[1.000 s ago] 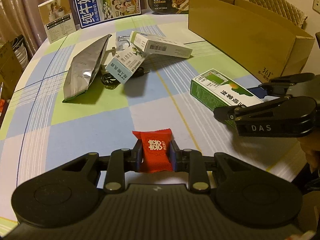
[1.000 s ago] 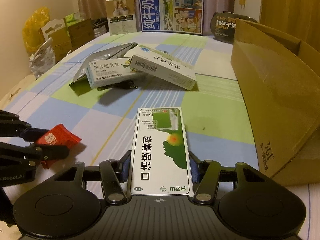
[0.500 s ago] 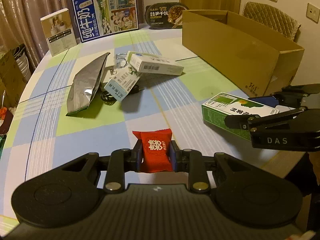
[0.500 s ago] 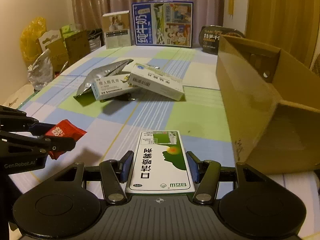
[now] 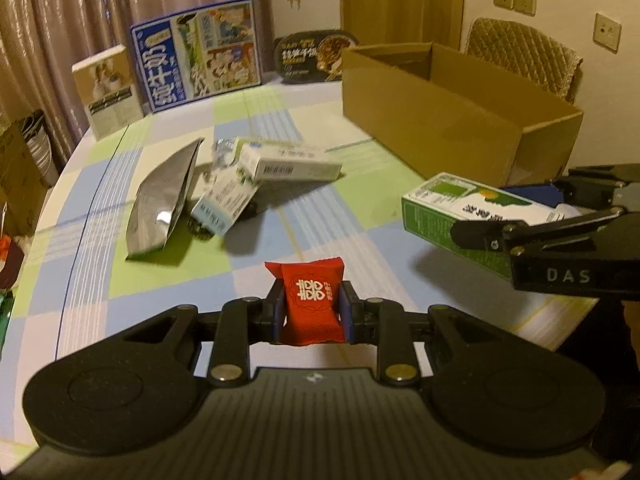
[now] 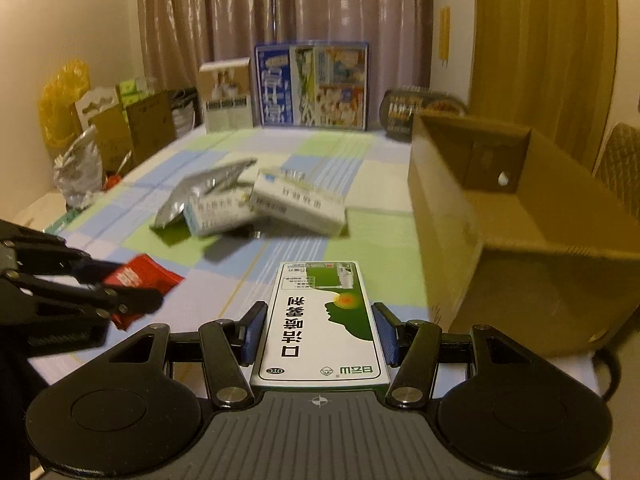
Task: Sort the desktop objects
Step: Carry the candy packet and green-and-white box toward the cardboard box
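A red candy packet (image 5: 312,304) is clamped in the left gripper (image 5: 312,314) and a green-and-white medicine box (image 6: 322,324) in the right gripper (image 6: 320,334), both held above the checked tablecloth (image 5: 168,280); carrying over the open cardboard box (image 6: 500,216) is judged next.

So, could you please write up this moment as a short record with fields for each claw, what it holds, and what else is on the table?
left claw: left claw shut on the red candy packet, held above the table
right claw: right claw shut on the green and white medicine box, lifted clear
container: open cardboard box on the table's right side
left on table: silver foil pouch, two white medicine boxes in a loose pile
surface: checked tablecloth
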Motion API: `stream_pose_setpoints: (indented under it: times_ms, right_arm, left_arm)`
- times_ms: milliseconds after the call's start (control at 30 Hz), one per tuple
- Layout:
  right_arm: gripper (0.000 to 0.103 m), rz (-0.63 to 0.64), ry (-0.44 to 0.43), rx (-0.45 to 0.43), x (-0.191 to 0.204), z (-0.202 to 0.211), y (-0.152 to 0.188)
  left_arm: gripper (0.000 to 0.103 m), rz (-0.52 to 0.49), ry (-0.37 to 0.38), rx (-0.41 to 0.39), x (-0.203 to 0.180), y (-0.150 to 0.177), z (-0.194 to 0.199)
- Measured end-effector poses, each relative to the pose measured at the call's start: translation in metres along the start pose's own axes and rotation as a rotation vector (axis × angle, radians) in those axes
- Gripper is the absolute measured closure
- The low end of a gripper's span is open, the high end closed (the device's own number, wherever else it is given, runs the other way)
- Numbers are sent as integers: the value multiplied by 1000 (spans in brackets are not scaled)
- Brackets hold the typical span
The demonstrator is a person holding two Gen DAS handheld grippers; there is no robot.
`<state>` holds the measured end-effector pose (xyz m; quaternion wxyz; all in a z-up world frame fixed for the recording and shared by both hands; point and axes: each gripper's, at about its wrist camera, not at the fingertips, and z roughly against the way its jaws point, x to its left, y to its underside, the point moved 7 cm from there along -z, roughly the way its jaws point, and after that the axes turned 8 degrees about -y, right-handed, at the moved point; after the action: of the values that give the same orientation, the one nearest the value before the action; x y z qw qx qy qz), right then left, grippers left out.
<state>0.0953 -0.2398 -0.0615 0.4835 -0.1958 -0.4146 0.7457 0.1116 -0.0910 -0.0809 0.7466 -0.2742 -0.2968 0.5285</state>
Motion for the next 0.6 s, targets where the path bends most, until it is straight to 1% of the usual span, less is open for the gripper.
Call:
stream_pose_setpoints:
  times_ms: [167,333,467,600]
  right_arm:
    - [50,5,27,-82,-16,19,-31]
    - [50,16,83,-156,-47,37,-62]
    - [50,9,140,-184,-83,46,-77]
    - [50,0,194,-187,-124,49,-83]
  left_arm:
    - [81,-13,27,-54,-13,-31,3]
    - [81,-38,67,-115,-37,-73,4]
    - [81,-75,110,-160,-69,-107,2]
    - [81,-114,152,-186,-103,-133,-4]
